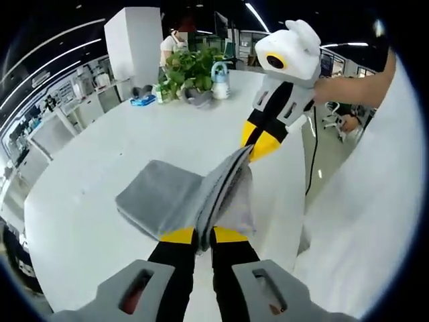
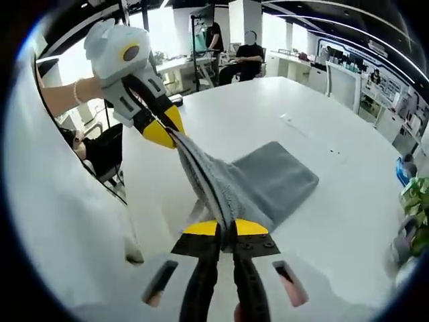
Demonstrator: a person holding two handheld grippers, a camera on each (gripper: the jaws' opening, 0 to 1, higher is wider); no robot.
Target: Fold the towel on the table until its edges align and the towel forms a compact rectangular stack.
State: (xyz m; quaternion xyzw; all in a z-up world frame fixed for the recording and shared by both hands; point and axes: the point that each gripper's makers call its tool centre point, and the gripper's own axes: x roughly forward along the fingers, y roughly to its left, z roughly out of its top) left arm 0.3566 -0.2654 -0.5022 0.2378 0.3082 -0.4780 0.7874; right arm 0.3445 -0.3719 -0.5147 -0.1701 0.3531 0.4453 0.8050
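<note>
Over the white table [image 1: 100,168], I am holding the grey towel [image 1: 167,194] by one raised edge with both grippers.

Near the table's edge closest to me, I am keeping my left gripper [image 1: 204,236] pressed together on one end of the lifted towel edge, while my right gripper [image 2: 226,229] is pinching the other end, its yellow tips closed on the cloth. Between them the edge is hanging as a thin, taut fold, and the rest of the towel [image 2: 278,181] is lying flat on the table. Beyond the towel, a potted plant [image 1: 191,70] and a small bottle [image 1: 220,80] are standing at the table's far end.
</note>
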